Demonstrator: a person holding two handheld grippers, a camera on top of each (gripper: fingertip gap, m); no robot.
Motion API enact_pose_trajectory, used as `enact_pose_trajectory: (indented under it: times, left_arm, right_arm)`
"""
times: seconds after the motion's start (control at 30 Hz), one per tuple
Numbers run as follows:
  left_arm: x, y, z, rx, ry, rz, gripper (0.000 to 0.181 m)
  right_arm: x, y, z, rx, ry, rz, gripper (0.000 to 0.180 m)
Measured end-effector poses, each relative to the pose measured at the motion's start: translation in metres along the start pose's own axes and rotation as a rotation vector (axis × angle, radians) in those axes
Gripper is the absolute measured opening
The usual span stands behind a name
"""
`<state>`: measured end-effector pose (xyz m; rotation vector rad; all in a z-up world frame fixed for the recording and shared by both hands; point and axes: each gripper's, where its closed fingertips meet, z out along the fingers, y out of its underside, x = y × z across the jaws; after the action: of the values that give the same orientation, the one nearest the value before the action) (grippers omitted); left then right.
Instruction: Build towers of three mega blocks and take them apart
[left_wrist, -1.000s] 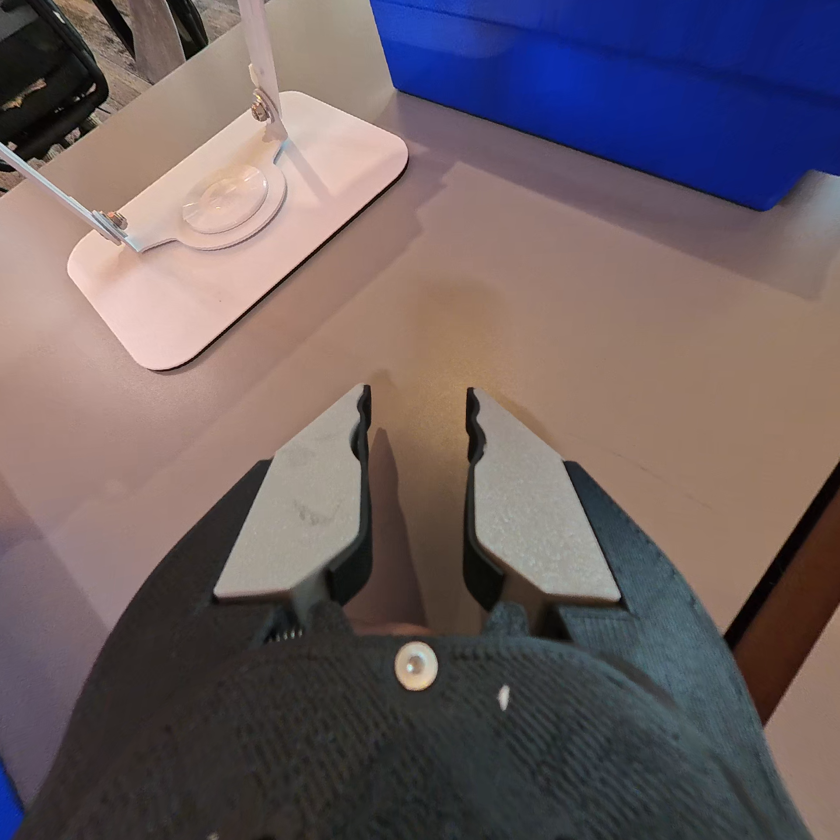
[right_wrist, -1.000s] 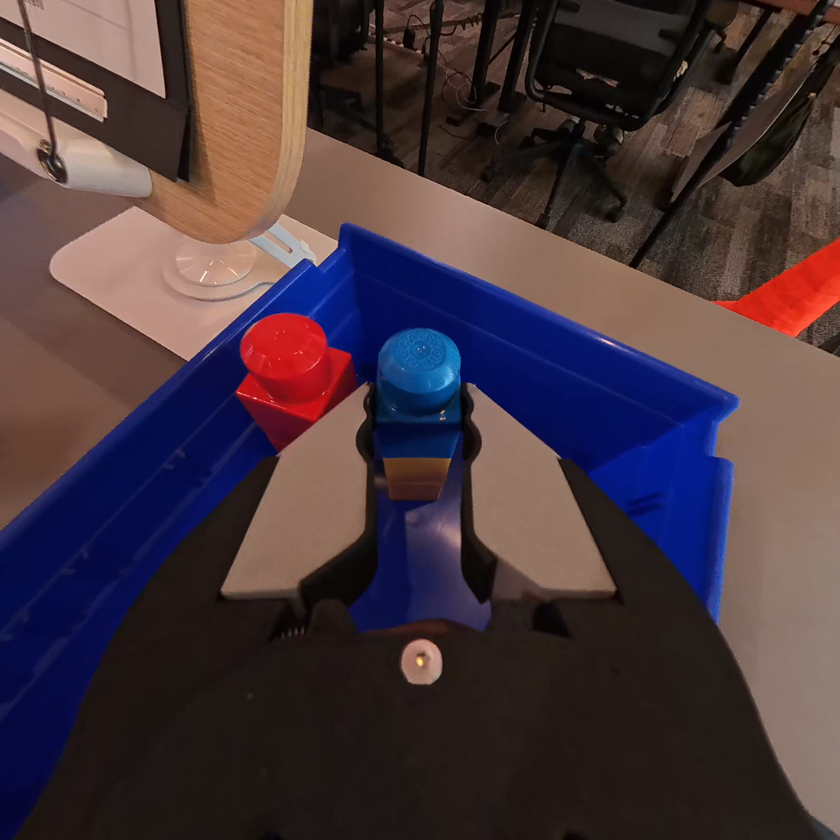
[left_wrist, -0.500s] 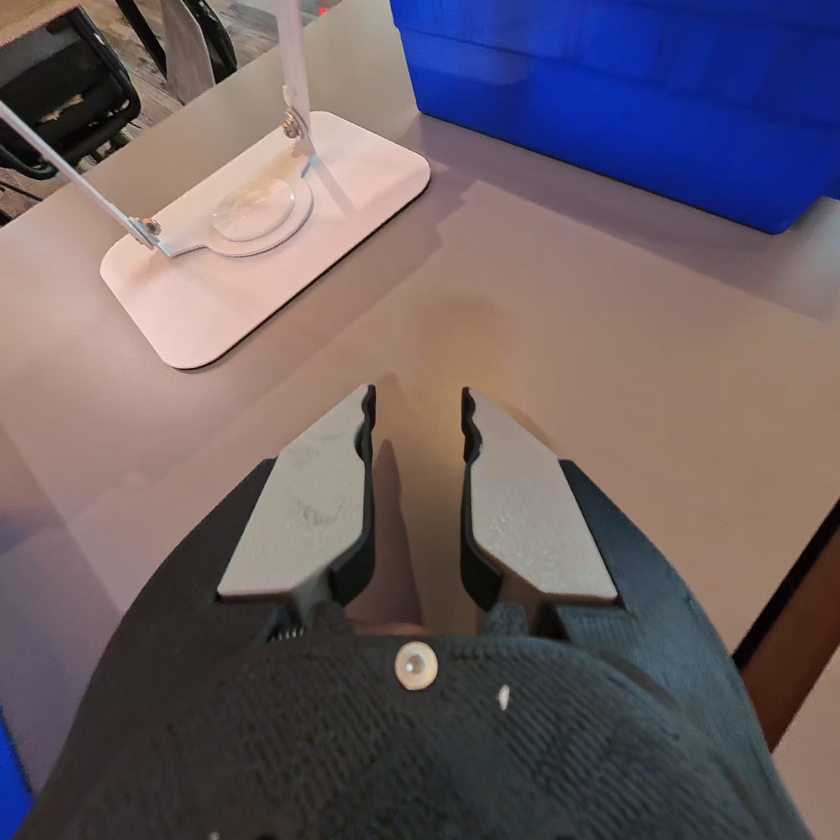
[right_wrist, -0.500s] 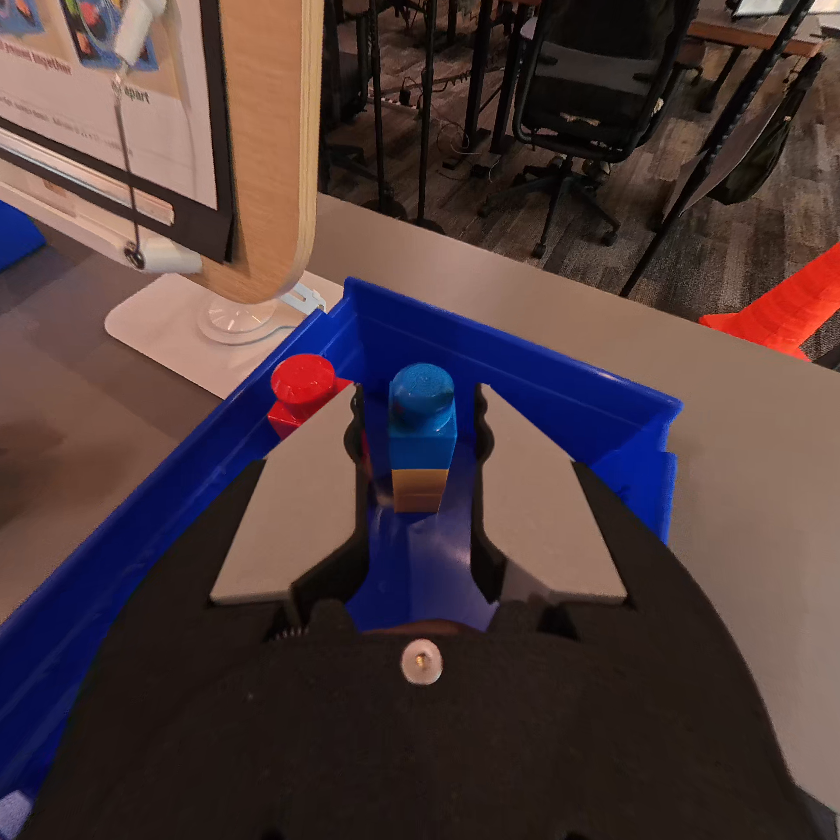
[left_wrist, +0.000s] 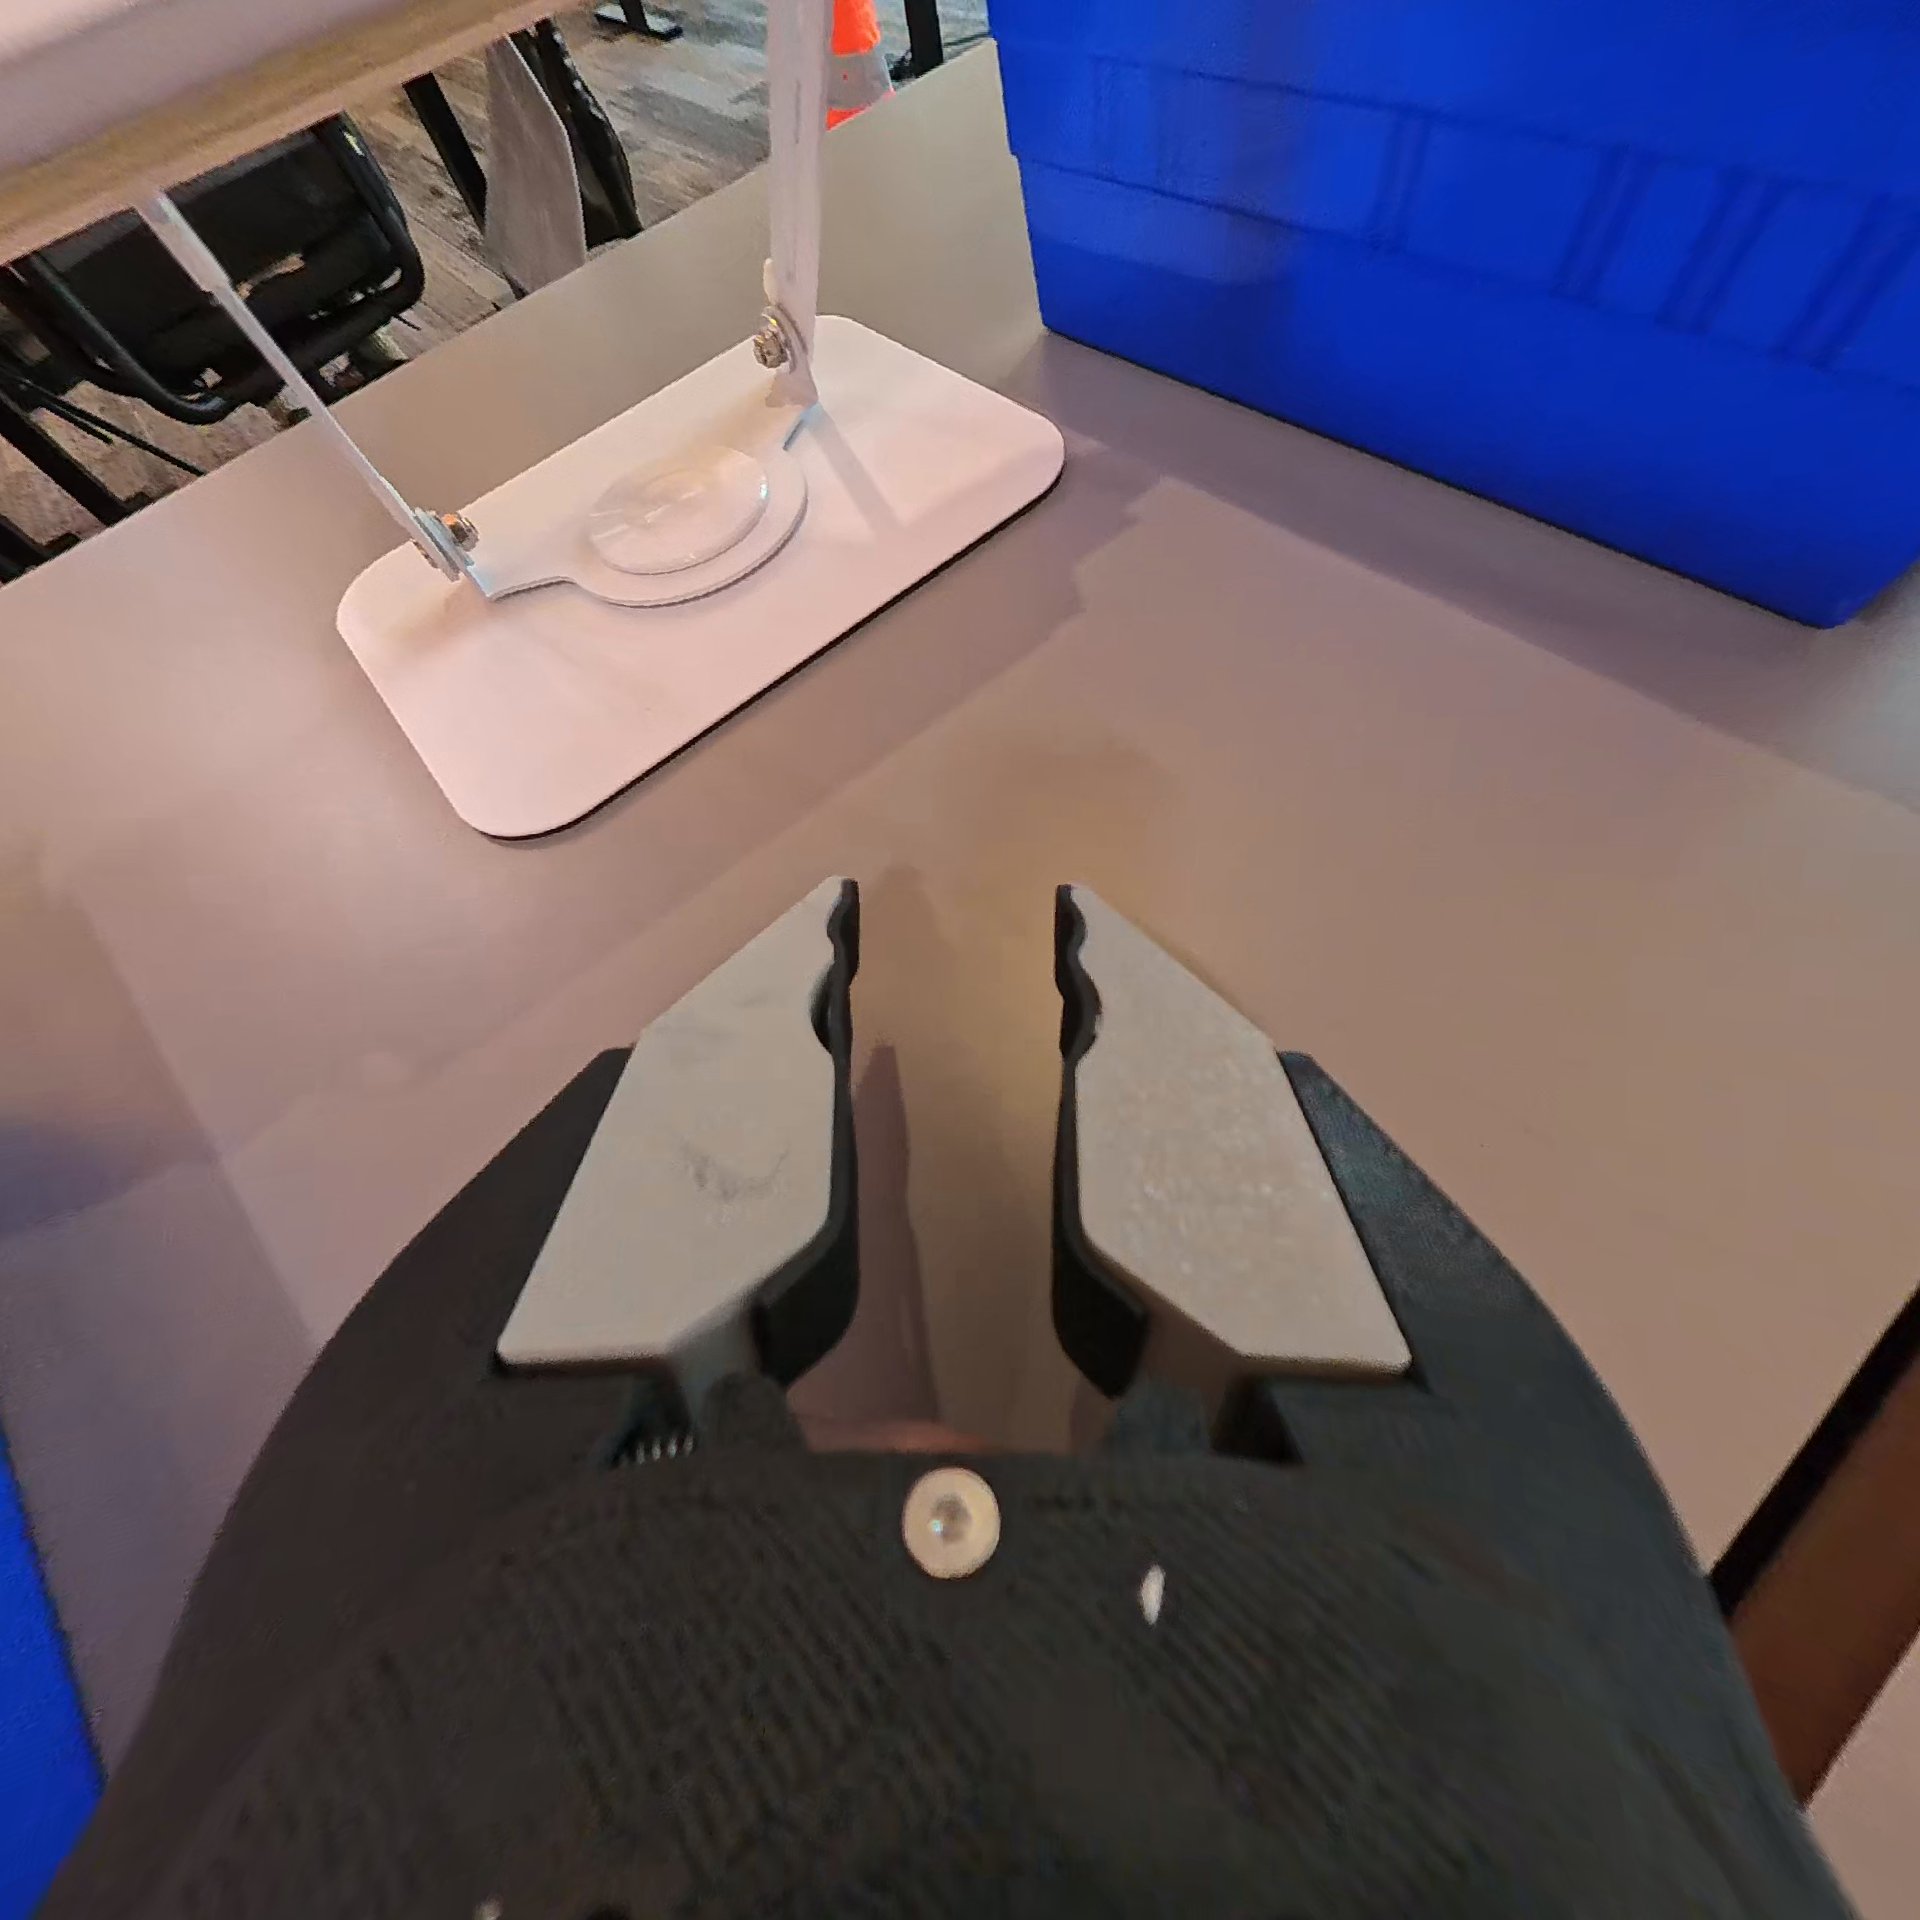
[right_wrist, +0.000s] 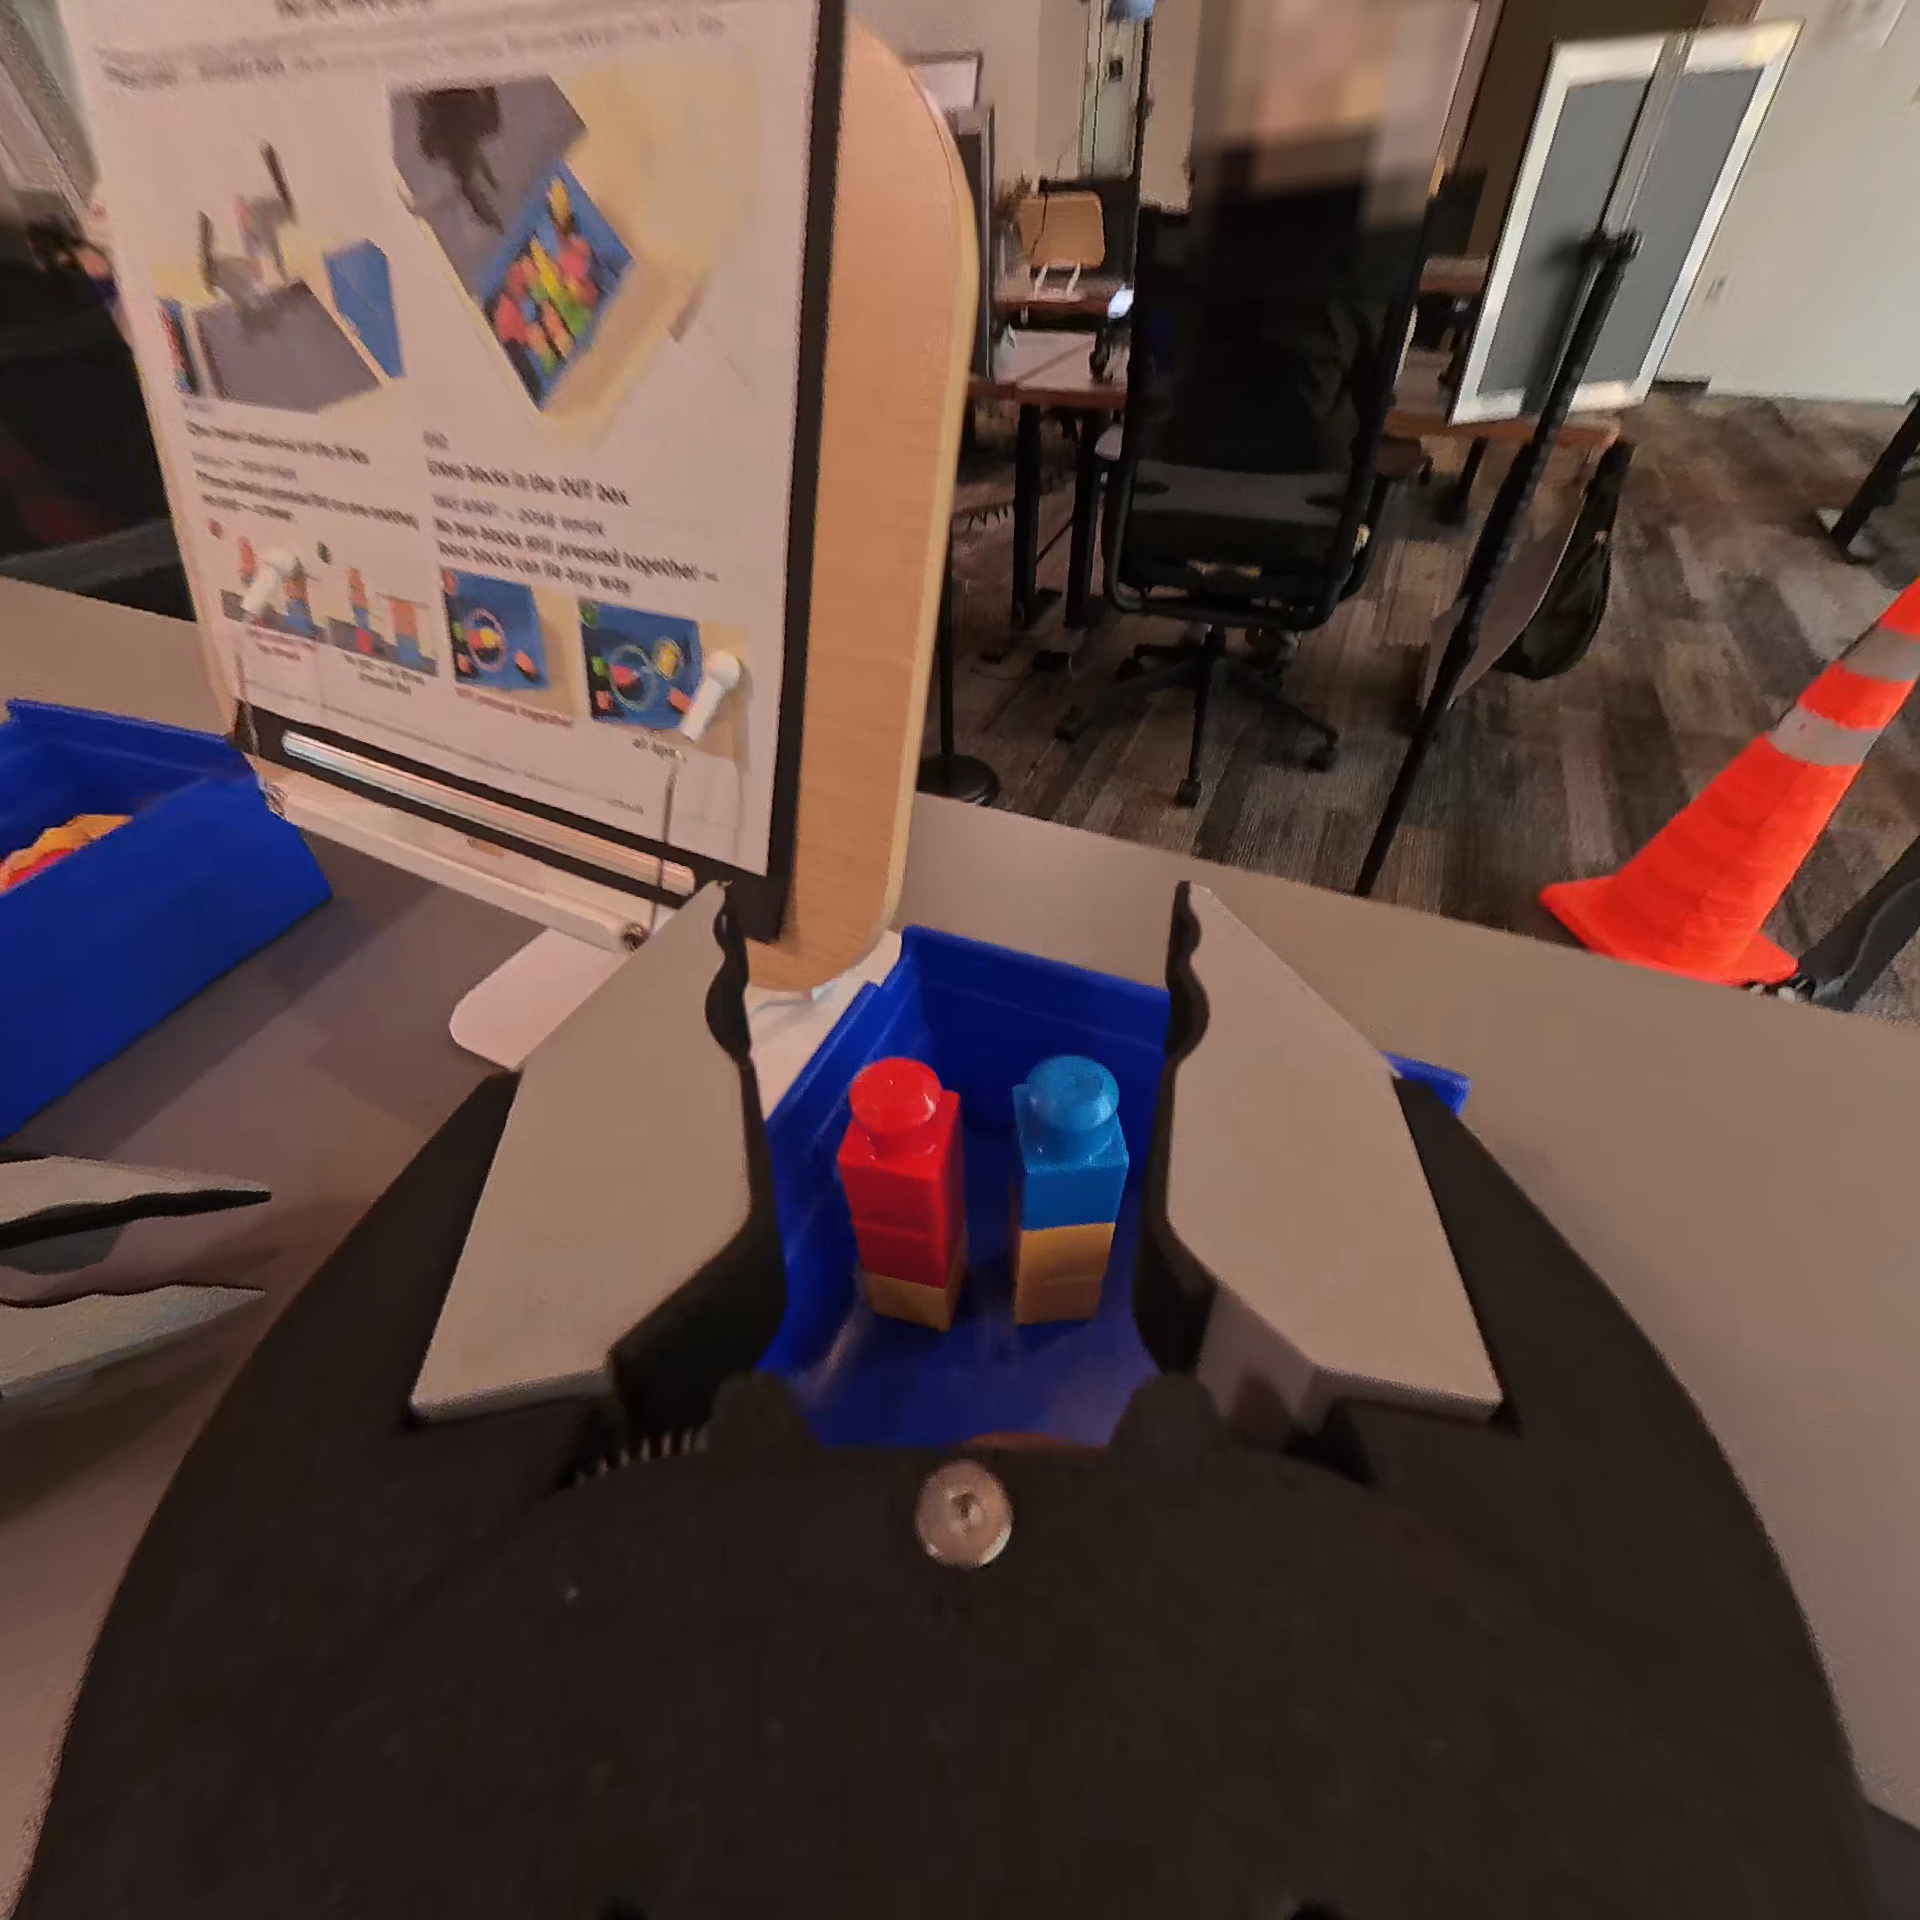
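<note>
Two block towers upright in a blue bin (right_wrist: 997, 997), red-topped tower (right_wrist: 902, 1195) just beside blue-topped tower (right_wrist: 1070, 1184) at 3 o'clock, right tongs (right_wrist: 951, 935) spread wide, empty above them, left tongs (left_wrist: 956, 925) narrowly parted, empty over grey tabletop (left_wrist: 1455, 935), white stand base (left_wrist: 707, 582) at 11 o'clock.

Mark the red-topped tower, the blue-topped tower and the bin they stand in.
red-topped tower (right_wrist: 902, 1174): right wrist view, on its upper red block.
blue-topped tower (right_wrist: 1070, 1169): right wrist view, on its blue block.
blue bin (right_wrist: 997, 997): right wrist view, on its far inner wall.
</note>
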<state>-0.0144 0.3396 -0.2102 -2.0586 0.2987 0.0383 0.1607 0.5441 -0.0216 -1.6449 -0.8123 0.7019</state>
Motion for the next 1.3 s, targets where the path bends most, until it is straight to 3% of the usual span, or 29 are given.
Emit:
enact_pose_trajectory:
  times: [0.2, 0.5, 0.63, 0.77, 0.9, 1.1, 1.3]
  left_arm:
    - [-0.016, -0.003, -0.004, 0.032, -0.082, 0.020, 0.037]
    - [-0.048, -0.009, -0.016, 0.085, -0.225, -0.054, 0.060]
    - [-0.054, -0.014, -0.021, 0.113, -0.258, -0.077, 0.075]
    - [-0.053, -0.010, -0.023, 0.108, -0.267, -0.069, 0.077]
    - [-0.057, -0.005, -0.030, 0.112, -0.296, -0.070, 0.079]
    - [-0.075, -0.004, -0.047, 0.171, -0.392, -0.127, 0.080]
    - [-0.086, -0.001, -0.066, 0.225, -0.451, -0.167, 0.080]
  right_arm:
    - [-0.044, -0.044, -0.026, 0.156, -0.031, -0.069, 0.079]
    - [-0.145, -0.051, -0.043, 0.275, -0.121, -0.169, 0.065]
    - [-0.194, -0.018, -0.030, 0.201, -0.167, -0.168, 0.080]
    - [-0.231, 0.057, 0.008, 0.056, -0.195, -0.129, 0.085]
    - [-0.222, 0.123, 0.040, -0.123, -0.025, -0.167, 0.091]
    - [-0.209, 0.148, 0.051, -0.136, 0.120, -0.143, 0.095]
    - [-0.203, 0.142, 0.047, -0.071, 0.178, -0.205, 0.096]
